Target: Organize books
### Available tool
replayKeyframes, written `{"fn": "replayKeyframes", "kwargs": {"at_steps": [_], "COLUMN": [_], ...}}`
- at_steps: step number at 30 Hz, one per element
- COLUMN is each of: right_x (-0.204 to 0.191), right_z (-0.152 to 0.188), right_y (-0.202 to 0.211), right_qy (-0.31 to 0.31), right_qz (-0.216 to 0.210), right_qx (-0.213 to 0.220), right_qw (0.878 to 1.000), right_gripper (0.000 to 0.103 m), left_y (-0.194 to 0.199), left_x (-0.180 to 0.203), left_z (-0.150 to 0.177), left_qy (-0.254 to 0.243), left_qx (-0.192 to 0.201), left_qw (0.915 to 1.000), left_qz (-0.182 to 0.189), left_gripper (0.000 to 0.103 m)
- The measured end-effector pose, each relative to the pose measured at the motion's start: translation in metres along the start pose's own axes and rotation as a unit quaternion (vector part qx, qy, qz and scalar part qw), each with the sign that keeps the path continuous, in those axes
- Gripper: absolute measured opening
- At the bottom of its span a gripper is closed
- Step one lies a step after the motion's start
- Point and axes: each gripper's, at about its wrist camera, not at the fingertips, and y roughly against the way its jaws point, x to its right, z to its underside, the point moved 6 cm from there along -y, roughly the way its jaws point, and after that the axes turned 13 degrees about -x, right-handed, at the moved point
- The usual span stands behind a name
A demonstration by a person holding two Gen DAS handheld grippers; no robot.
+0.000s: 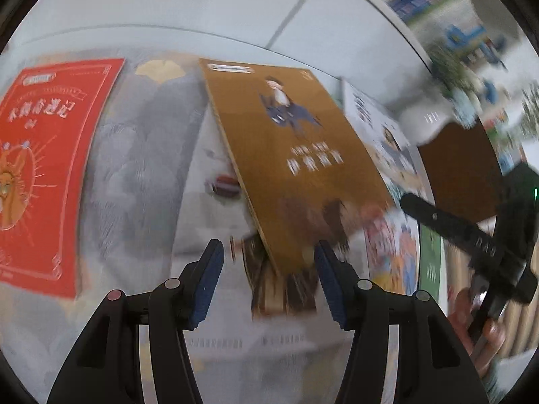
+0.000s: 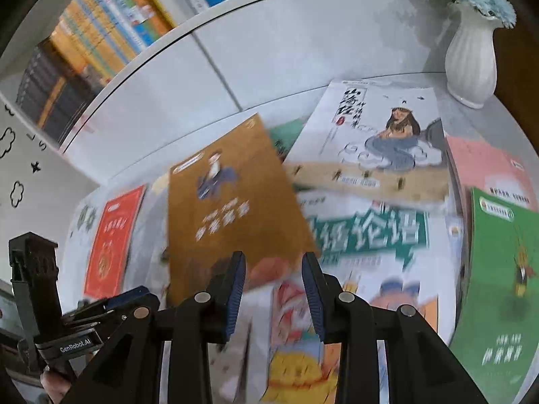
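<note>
The brown book (image 2: 235,202) stands tilted, raised off the table (image 1: 141,175), its lower edge clamped in the narrowly closed right gripper (image 2: 273,289). At nine o'clock of it lies the red book (image 1: 50,175), flat. The left gripper (image 1: 269,279) is unclenched, jaws apart below the brown book's lower corner, gripping nothing. At three o'clock, overlapping books (image 2: 370,235) cover the table before a white vase (image 2: 471,64).

Both angled downward, the left gripper (image 1: 269,256) stands half open and the right gripper (image 2: 273,269) nearly closed.
</note>
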Motion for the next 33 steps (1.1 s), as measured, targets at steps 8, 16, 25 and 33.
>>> {"fn": "replayKeyframes", "kwargs": {"at_steps": [8, 16, 25, 33], "right_x": [0.002, -0.026, -0.032, -0.015], "right_z": [-0.043, 0.01, 0.195, 0.245], "right_y": [-0.047, -0.034, -0.008, 0.0], "right_qy": [0.033, 0.104, 0.076, 0.027], "right_qz": [0.001, 0.034, -0.012, -0.019], "right_qx": [-0.024, -0.043, -0.113, -0.121], "right_qw": [0.999, 0.993, 0.991, 0.992], "right_gripper": [0.031, 0.03, 0.03, 0.03], "left_y": [-0.012, 0.007, 0.03, 0.039], "left_x": [-0.001, 0.002, -0.01, -0.028], "left_z": [-0.033, 0.012, 0.166, 0.227], "left_qy": [0.014, -0.036, -0.033, 0.002], "left_qx": [0.009, 0.0, -0.058, -0.049], "left_qw": [0.9993, 0.9992, 0.9976, 0.9984], "left_qz": [0.035, 0.014, 0.02, 0.028], "left_gripper": [0.054, 0.054, 0.054, 0.053]}}
